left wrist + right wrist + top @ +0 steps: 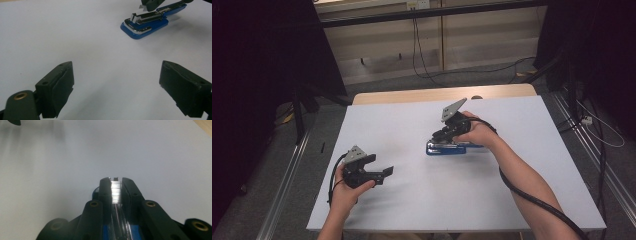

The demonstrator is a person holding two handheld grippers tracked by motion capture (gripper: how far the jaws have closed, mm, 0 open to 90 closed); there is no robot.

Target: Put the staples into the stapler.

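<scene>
White tabletop (412, 200) sits on grey carpet, with wood panelling and hanging cables behind. Right of centre on it lies a blue stapler (452, 148), flat on its base, its metal staple magazine exposed. Right gripper (443, 134) comes down on it from above, jaws clenched on a silver strip of staples (115, 192) over the magazine. Left gripper (384, 172) rests near the table's left front, well apart, jaws spread wide with nothing between them, pointing toward the stapler.
</scene>
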